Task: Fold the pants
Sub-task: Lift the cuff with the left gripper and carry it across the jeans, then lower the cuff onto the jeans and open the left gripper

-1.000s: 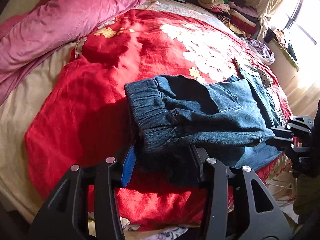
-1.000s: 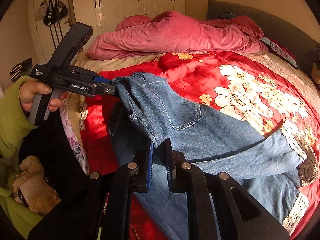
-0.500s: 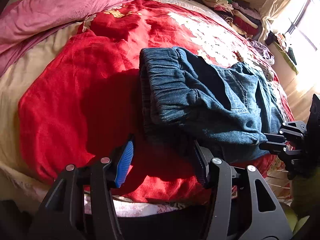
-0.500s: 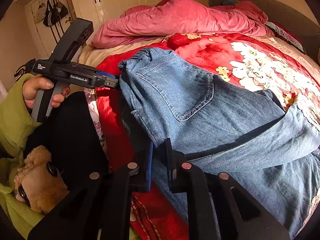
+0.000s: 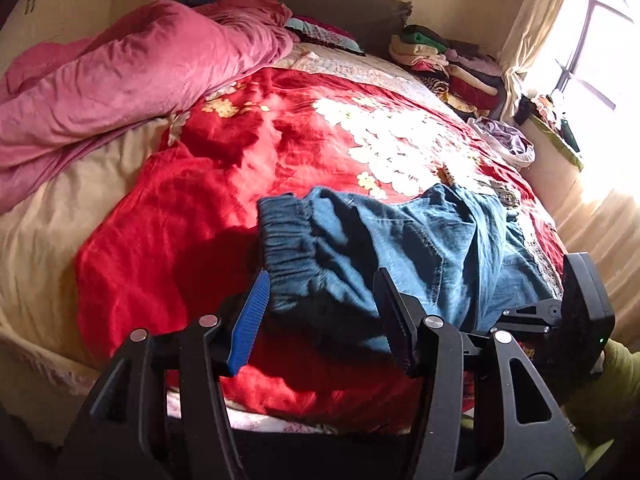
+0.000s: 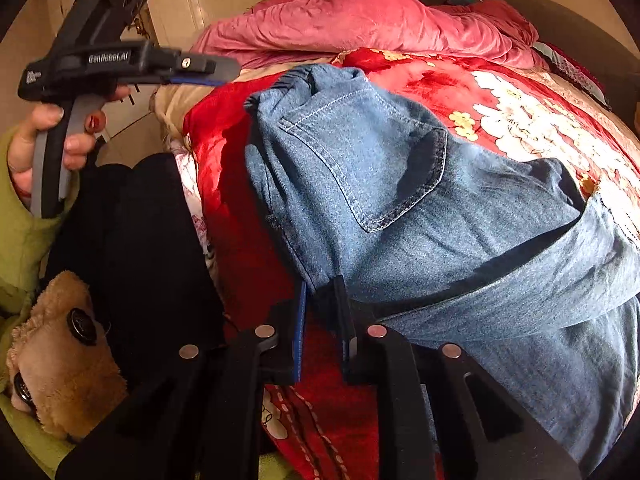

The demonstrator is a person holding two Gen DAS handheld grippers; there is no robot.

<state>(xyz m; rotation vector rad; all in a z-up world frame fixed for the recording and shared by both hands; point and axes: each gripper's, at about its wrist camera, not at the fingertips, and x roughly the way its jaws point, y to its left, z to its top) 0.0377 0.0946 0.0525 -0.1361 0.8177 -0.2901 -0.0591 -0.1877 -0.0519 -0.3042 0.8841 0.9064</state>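
Note:
Blue denim pants [image 5: 400,240] lie folded lengthwise on the red flowered bedspread [image 5: 248,148], elastic waistband toward me. My left gripper [image 5: 324,292] is open, its jaws wide apart on either side of the waistband edge, holding nothing. In the right wrist view the pants [image 6: 380,184] show a back pocket facing up. My right gripper [image 6: 320,304] is shut on the near edge of the pants at the hip. The left gripper [image 6: 200,68] appears there lifted clear above the waistband corner.
A pink duvet [image 5: 132,76] is bunched at the head of the bed. A pile of folded clothes [image 5: 444,64] lies at the far right corner near the window. A plush toy [image 6: 60,352] sits by the bed's near edge.
My left gripper has let go of the waistband and pulled back and up, jaws now wide open. The right gripper stays shut on the pants' edge and has pushed them further onto the bed.

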